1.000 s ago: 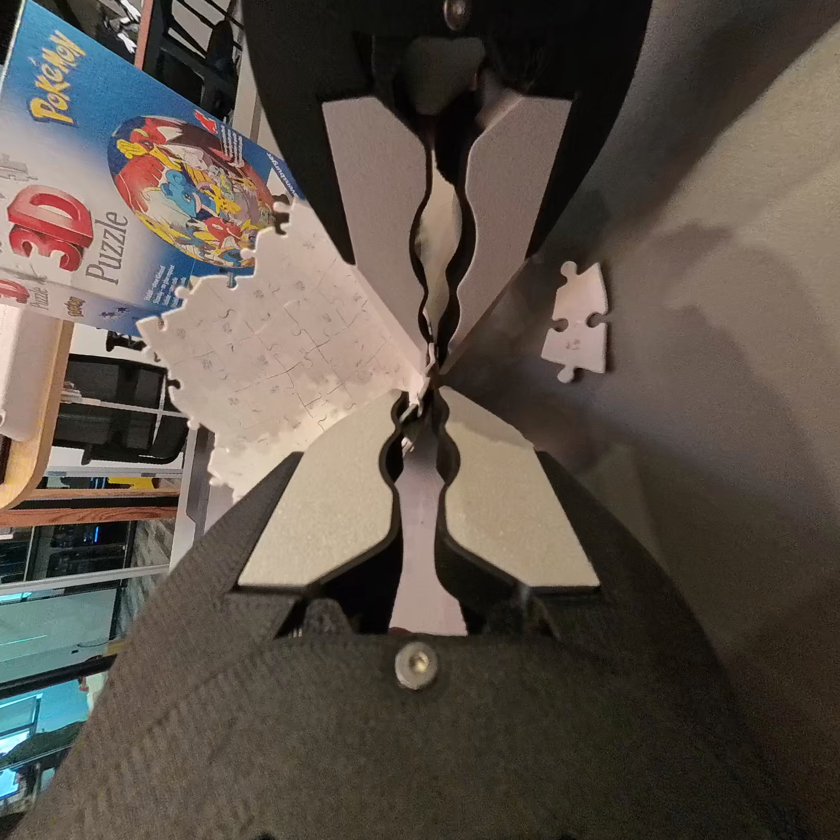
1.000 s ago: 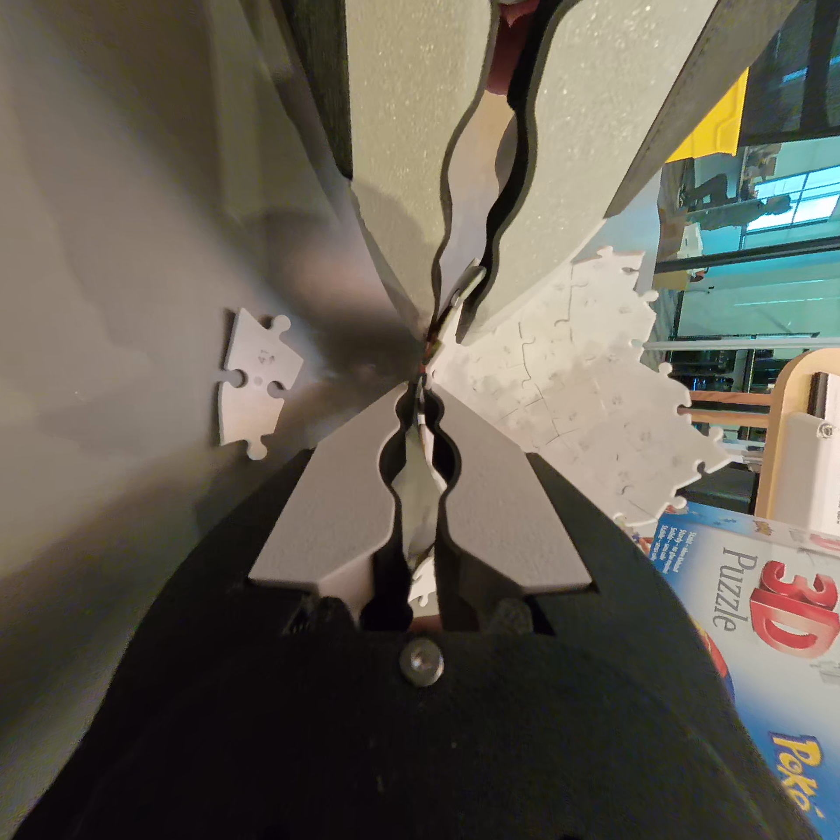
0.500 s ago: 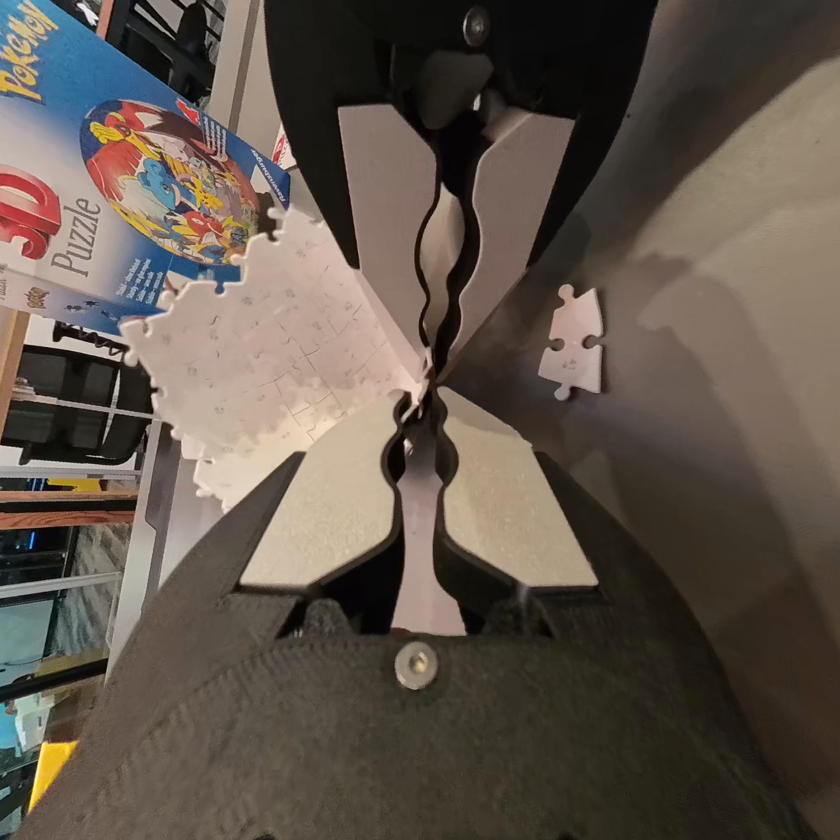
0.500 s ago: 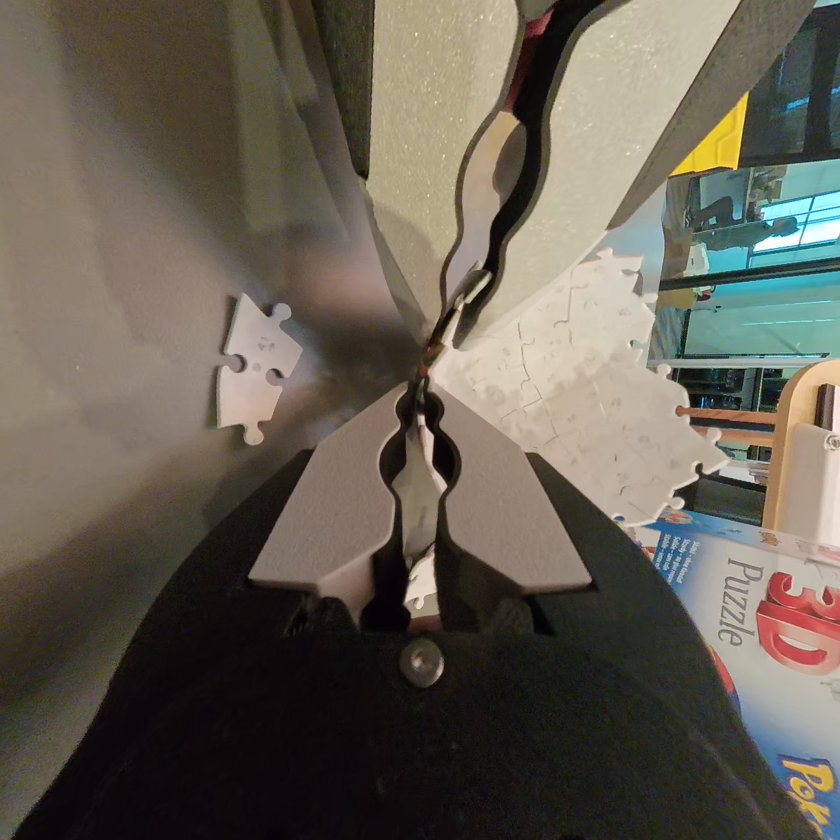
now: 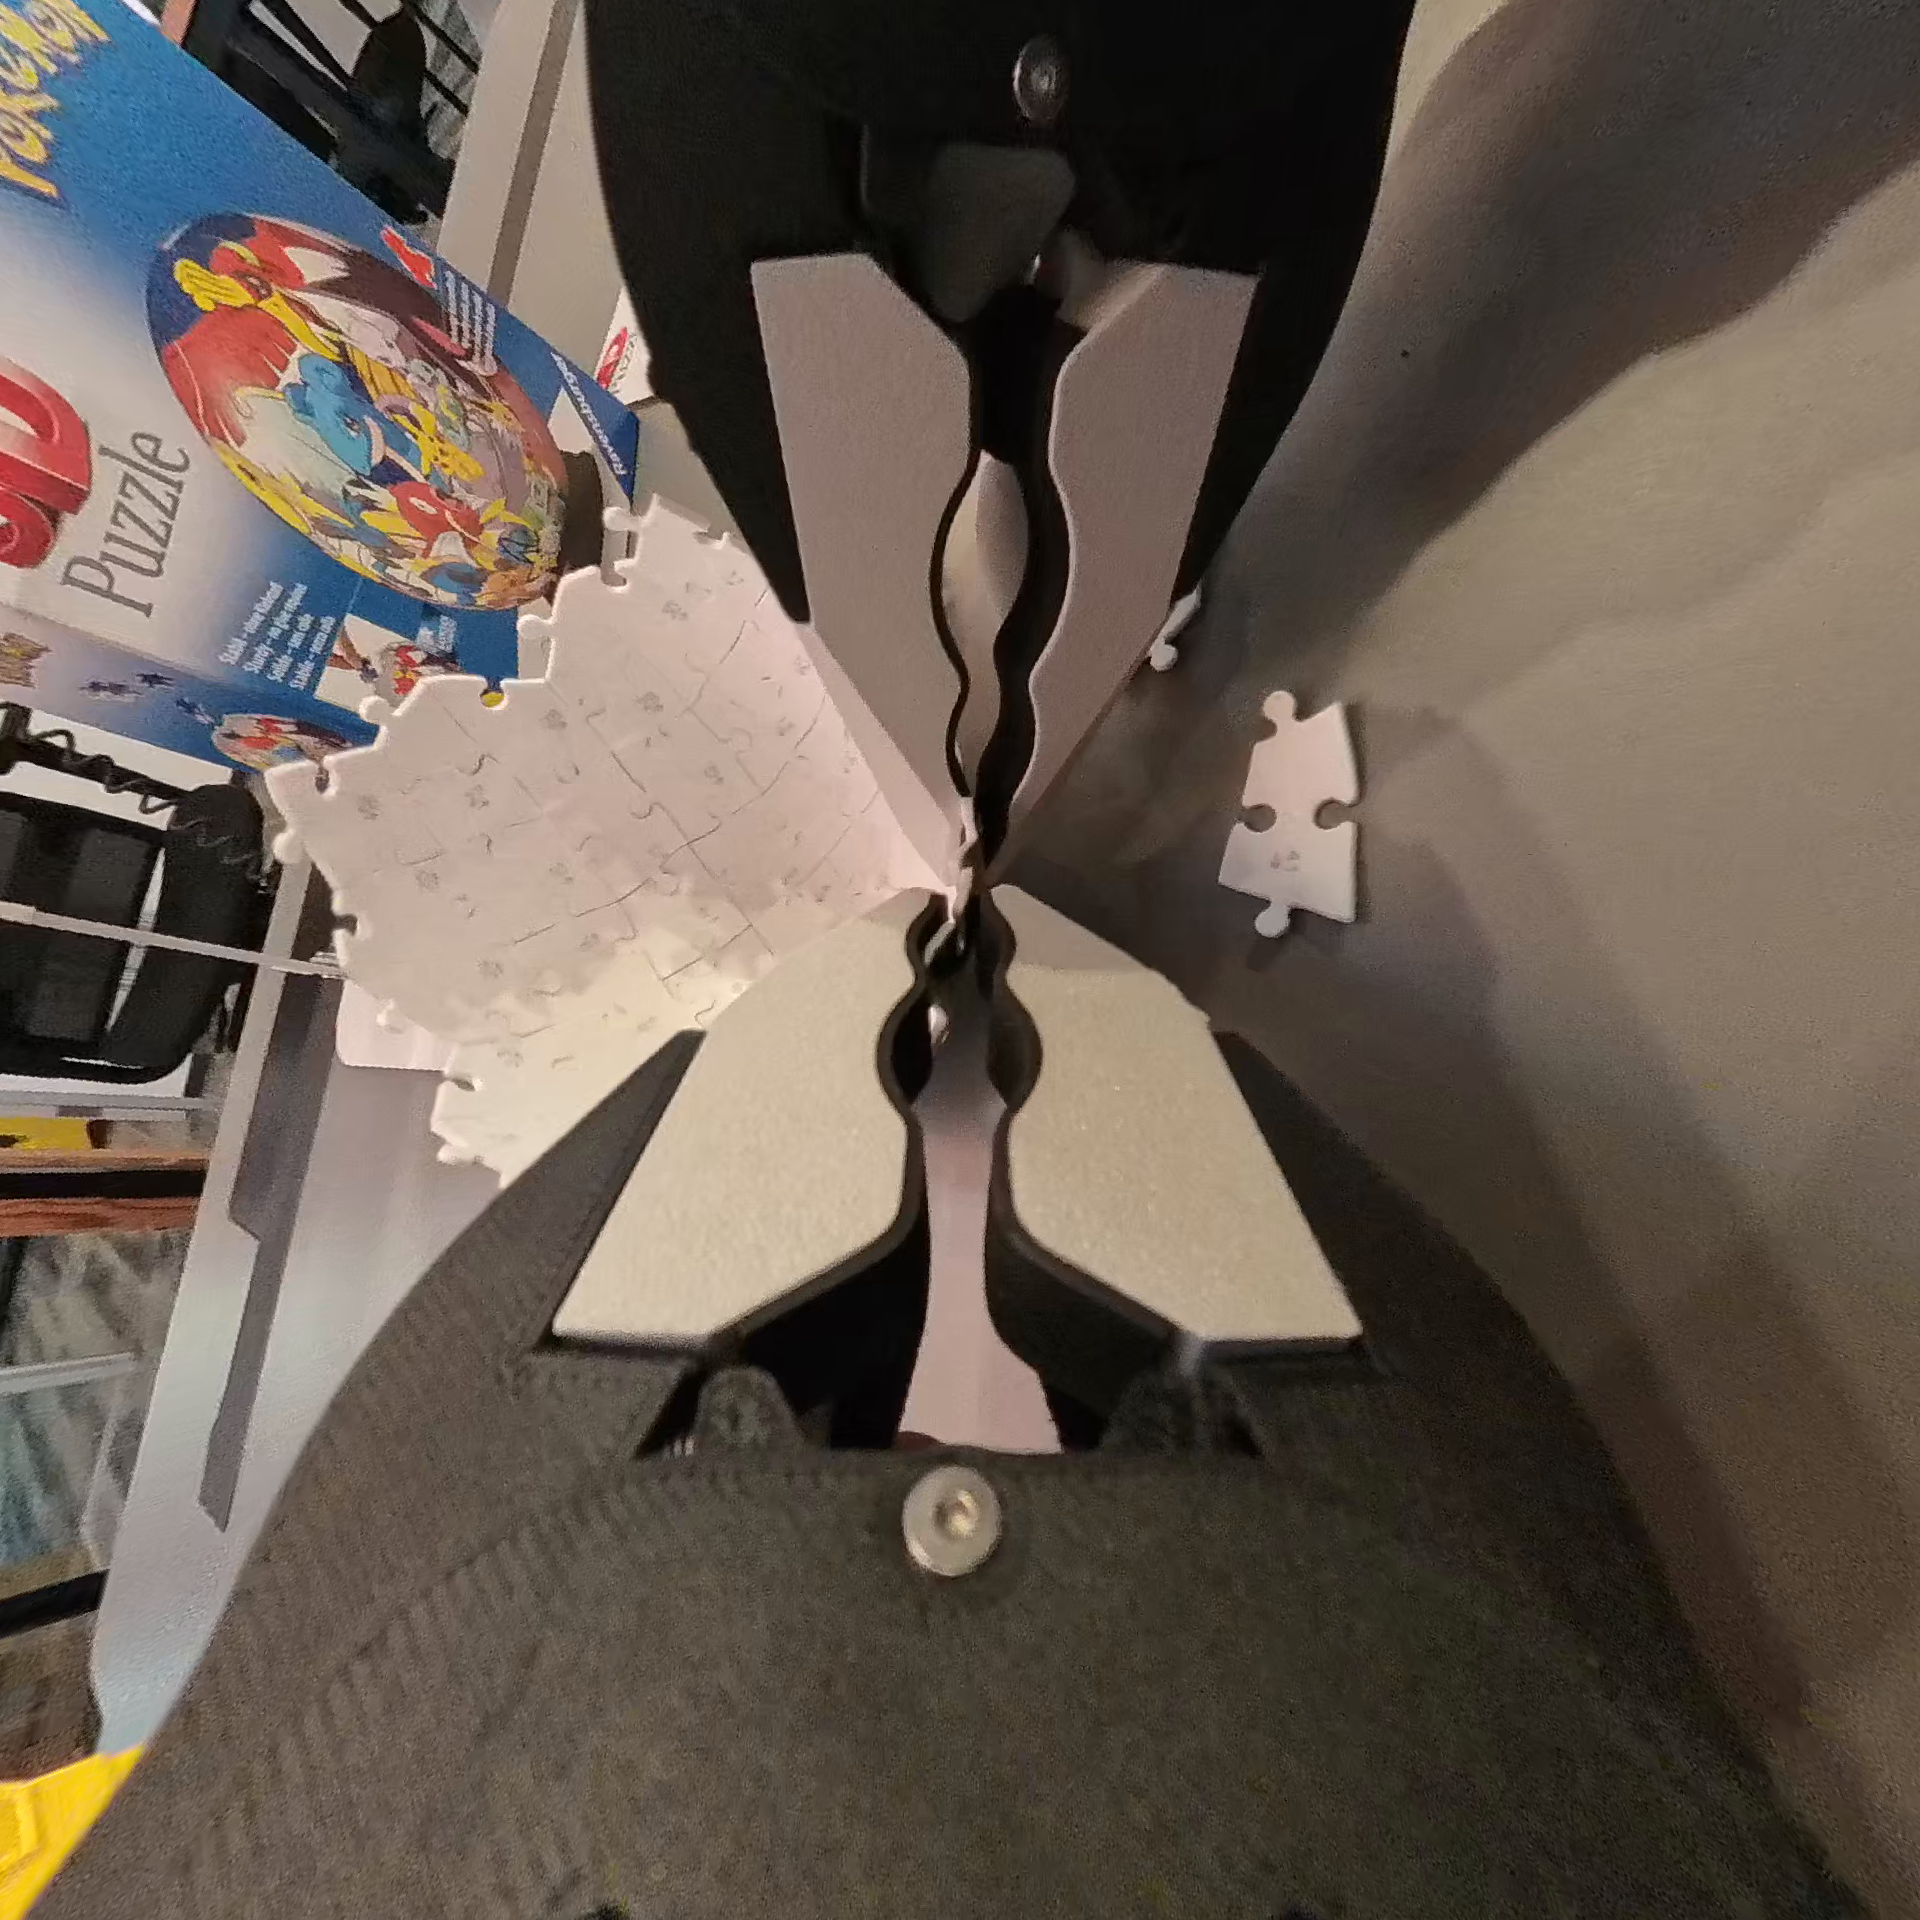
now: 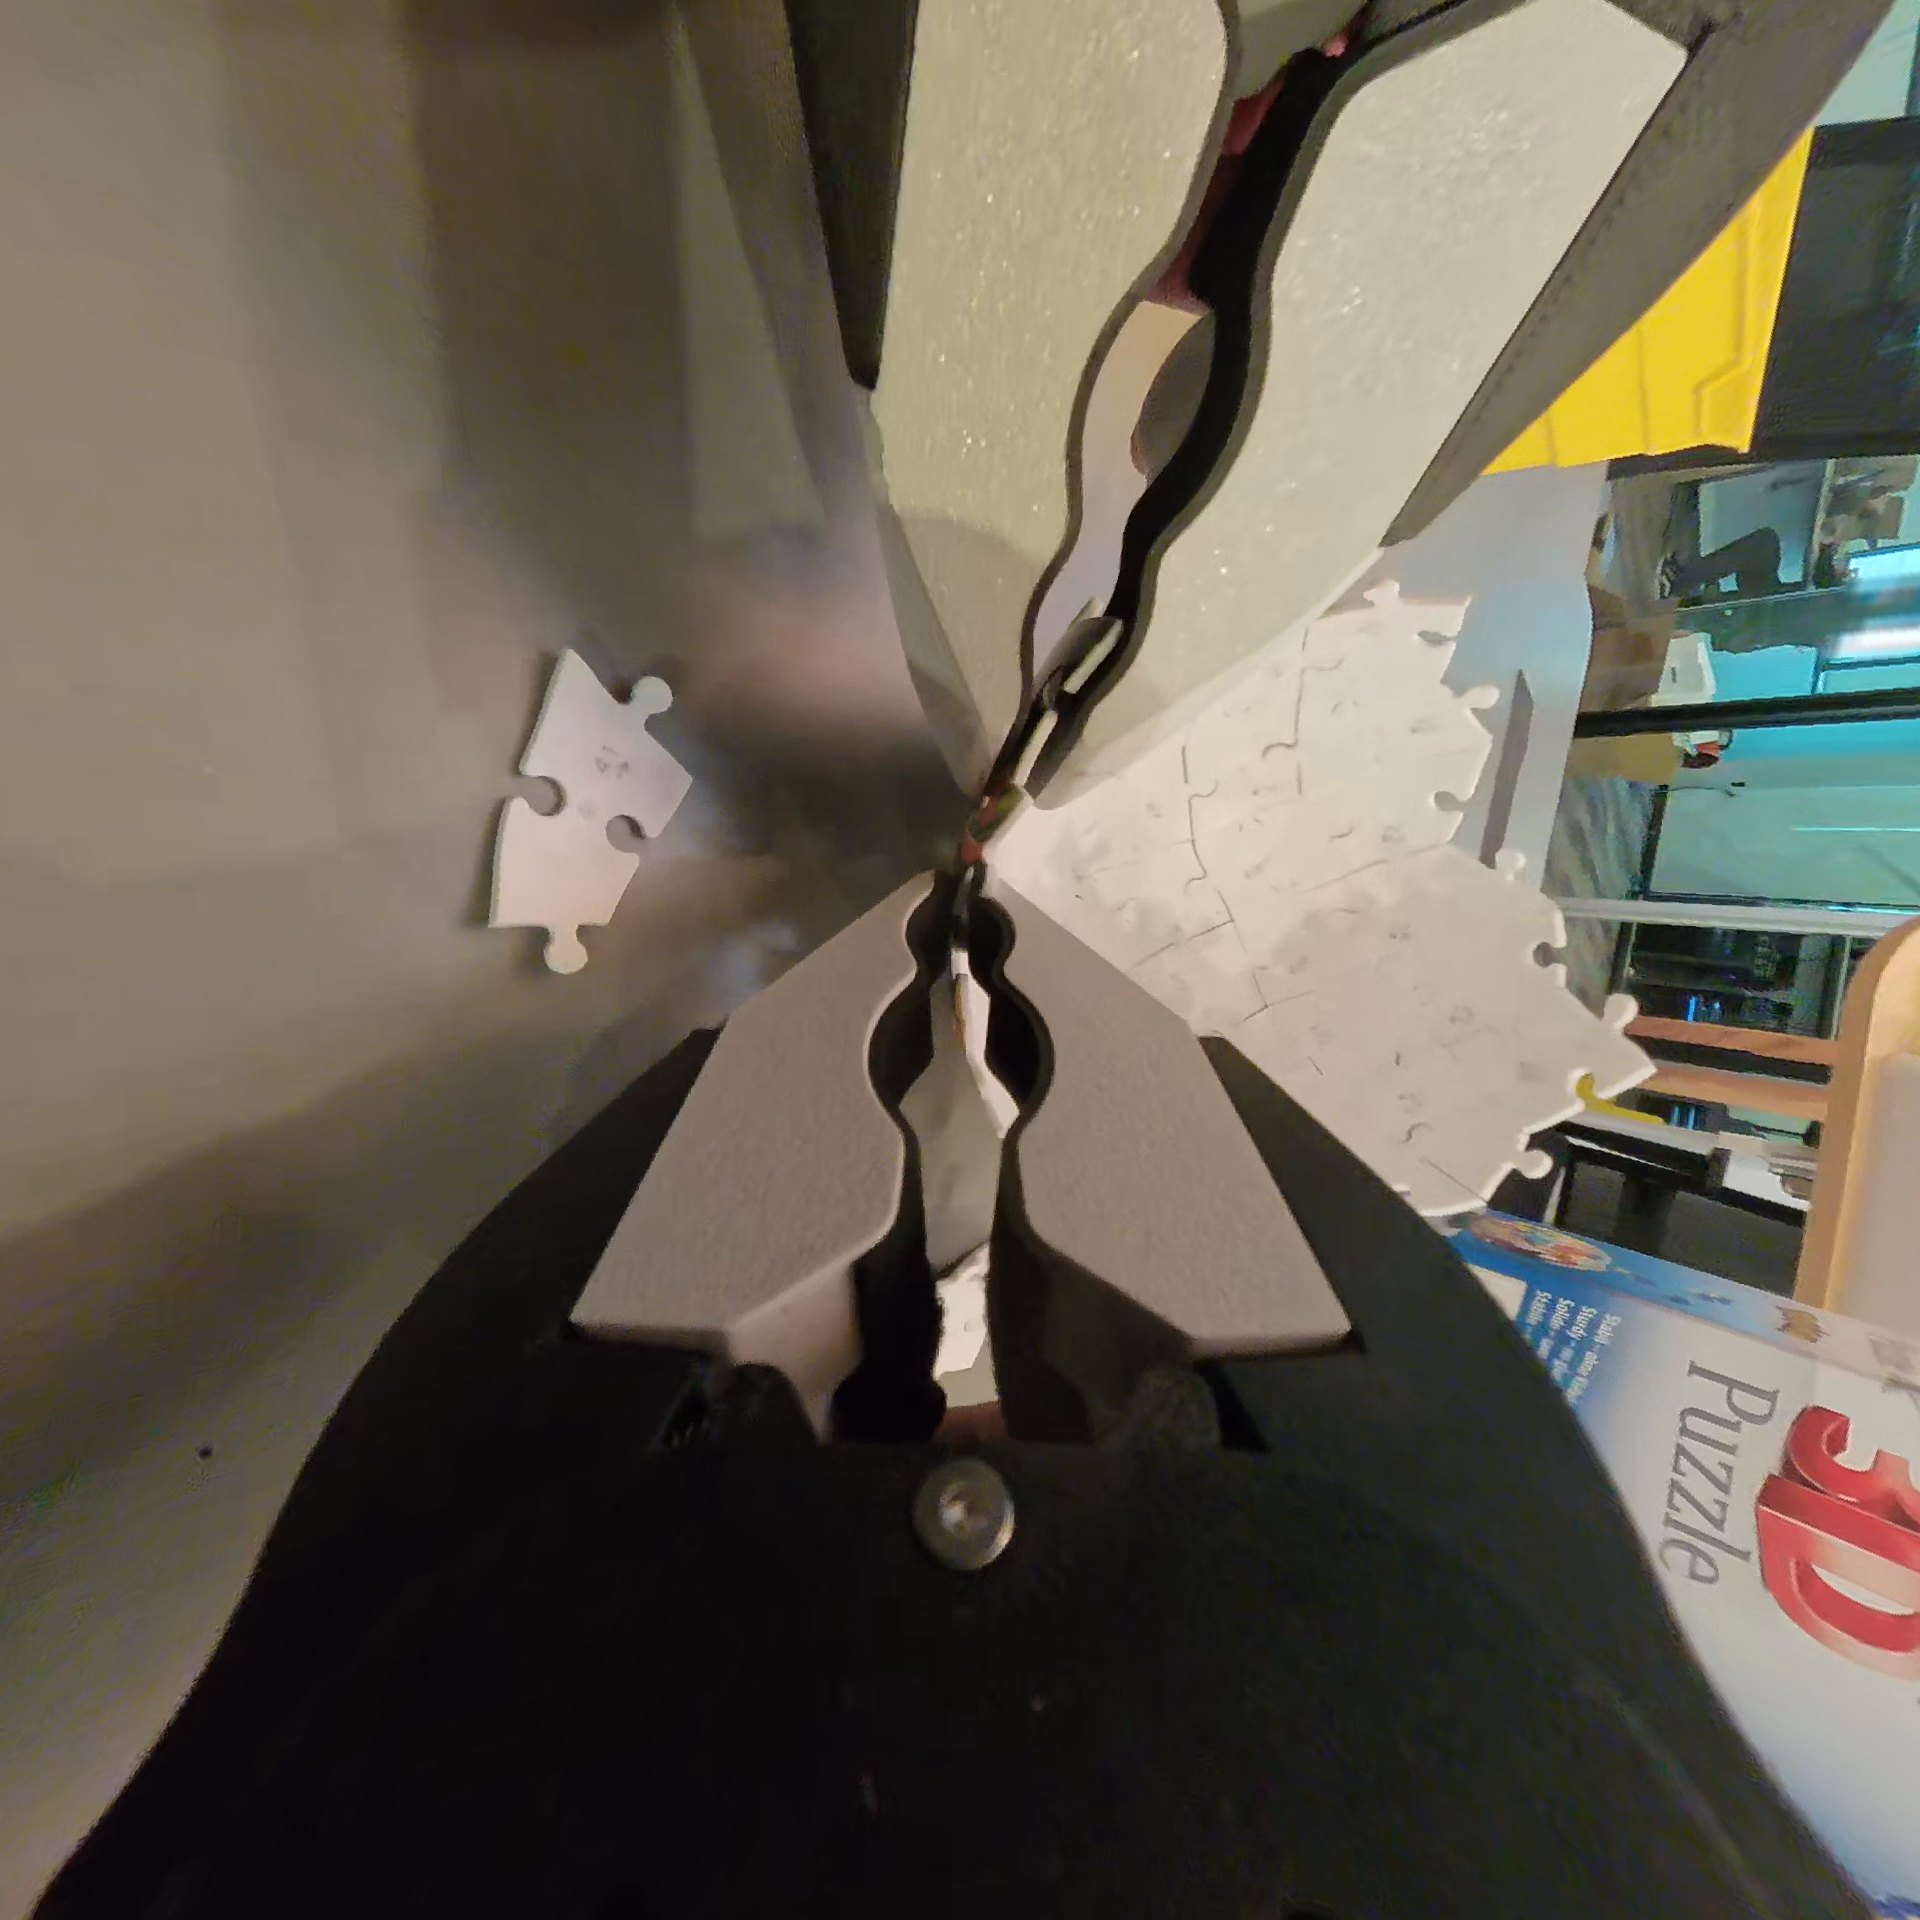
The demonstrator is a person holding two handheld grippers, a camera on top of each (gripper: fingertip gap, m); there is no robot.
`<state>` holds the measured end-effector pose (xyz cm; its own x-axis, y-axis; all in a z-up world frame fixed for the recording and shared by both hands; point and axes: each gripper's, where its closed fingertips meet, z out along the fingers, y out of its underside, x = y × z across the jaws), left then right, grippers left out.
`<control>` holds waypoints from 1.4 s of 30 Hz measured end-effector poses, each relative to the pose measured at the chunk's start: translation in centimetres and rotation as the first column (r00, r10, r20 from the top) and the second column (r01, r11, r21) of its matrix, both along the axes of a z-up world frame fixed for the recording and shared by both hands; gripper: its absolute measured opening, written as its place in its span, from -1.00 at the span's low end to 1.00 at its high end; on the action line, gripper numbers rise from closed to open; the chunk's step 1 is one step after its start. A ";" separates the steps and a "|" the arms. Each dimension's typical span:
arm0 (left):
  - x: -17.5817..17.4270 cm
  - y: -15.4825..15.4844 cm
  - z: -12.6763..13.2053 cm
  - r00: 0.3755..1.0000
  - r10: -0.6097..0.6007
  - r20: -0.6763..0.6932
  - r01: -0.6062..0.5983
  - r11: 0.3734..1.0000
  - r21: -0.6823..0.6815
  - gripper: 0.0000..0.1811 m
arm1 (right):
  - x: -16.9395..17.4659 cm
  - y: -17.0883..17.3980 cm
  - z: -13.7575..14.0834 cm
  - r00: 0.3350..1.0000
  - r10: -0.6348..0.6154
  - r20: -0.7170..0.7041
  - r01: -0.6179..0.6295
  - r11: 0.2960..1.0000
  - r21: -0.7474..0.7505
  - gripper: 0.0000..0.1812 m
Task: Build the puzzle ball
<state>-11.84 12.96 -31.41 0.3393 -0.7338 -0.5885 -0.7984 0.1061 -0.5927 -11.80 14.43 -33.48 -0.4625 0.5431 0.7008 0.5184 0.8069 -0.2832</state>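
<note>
The partly built puzzle ball is a curved shell (image 5: 582, 831) of joined pieces, its white inner side showing; it also shows in the right wrist view (image 6: 1351, 883). My left gripper (image 5: 966, 925) is shut on the shell's edge, seen as a pale strip between its jaws. My right gripper (image 6: 966, 904) is shut on a white puzzle piece (image 6: 961, 1049). The two grippers meet tip to tip at the shell's edge: the right gripper (image 5: 982, 821) faces mine in the left wrist view, and the left gripper (image 6: 997, 800) does so in the right wrist view. The joint itself is hidden.
A loose white piece (image 5: 1299, 821) lies on the grey table (image 5: 1610, 935), also seen in the right wrist view (image 6: 587, 821). Another piece (image 5: 1174, 629) peeks out behind the right gripper. The blue puzzle box (image 5: 260, 416) stands behind the shell. A wooden stand (image 6: 1870, 1091) is beside the box. Both grippers' tips are close together, under 4 cm apart.
Both grippers stay shut and tip to tip. The joined pair has tilted and shifted a little, so the box and the shell have slid in both views. The loose piece has not moved on the table.
</note>
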 end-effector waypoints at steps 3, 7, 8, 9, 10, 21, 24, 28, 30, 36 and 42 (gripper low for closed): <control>0.2 0.0 0.1 1.000 0.002 0.028 -0.001 1.000 -0.021 -0.95 | 0.1 0.0 0.1 1.000 0.005 -0.003 -0.005 1.000 -0.029 -0.99; 0.2 0.0 0.1 0.999 0.001 0.034 0.000 1.000 -0.028 -0.96 | 0.0 -0.1 0.2 1.000 0.001 -0.011 -0.002 0.998 -0.065 -0.96; 0.1 0.0 0.1 0.999 -0.002 0.032 0.003 0.999 -0.034 -0.96 | 0.0 -0.2 0.1 1.000 0.006 -0.006 -0.007 0.997 -0.076 -0.93; 0.1 0.0 0.0 0.999 -0.004 0.032 0.005 0.999 -0.037 -0.96 | 0.0 -0.2 0.0 1.000 0.008 -0.007 -0.009 0.997 -0.075 -0.92; 0.1 -0.1 0.0 1.000 -0.005 0.030 0.007 0.999 -0.040 -0.96 | -0.1 -0.3 0.0 1.000 0.008 -0.009 -0.009 0.997 -0.075 -0.94; 0.0 -0.1 0.3 0.997 0.001 0.072 0.004 0.998 -0.059 -0.94 | -0.3 -0.4 0.3 0.999 0.034 0.015 -0.033 0.997 -0.073 -1.00; 0.0 0.0 0.4 0.997 0.010 0.083 -0.006 0.999 -0.053 -0.92 | -0.3 -0.5 0.3 0.999 0.034 0.019 -0.032 0.995 -0.098 -1.00; -0.1 0.3 0.6 0.995 0.031 0.098 -0.027 0.998 -0.049 -0.82 | -0.2 -0.5 0.3 0.999 0.032 0.019 -0.030 0.994 -0.101 -1.00; -0.3 0.4 0.7 0.995 0.042 0.091 -0.038 0.998 -0.042 -0.79 | -0.2 -0.5 0.4 0.999 0.030 0.019 -0.028 0.994 -0.103 -1.00; -0.9 0.2 0.2 0.998 0.056 0.014 -0.056 0.998 -0.012 -0.71 | -0.1 -0.4 0.4 0.999 0.032 0.018 -0.030 0.994 -0.104 -1.00; -0.9 0.6 -0.4 0.994 0.071 -0.083 -0.066 0.996 0.062 -0.72 | 0.1 -0.4 0.5 0.999 0.039 0.015 -0.037 0.993 -0.109 -1.00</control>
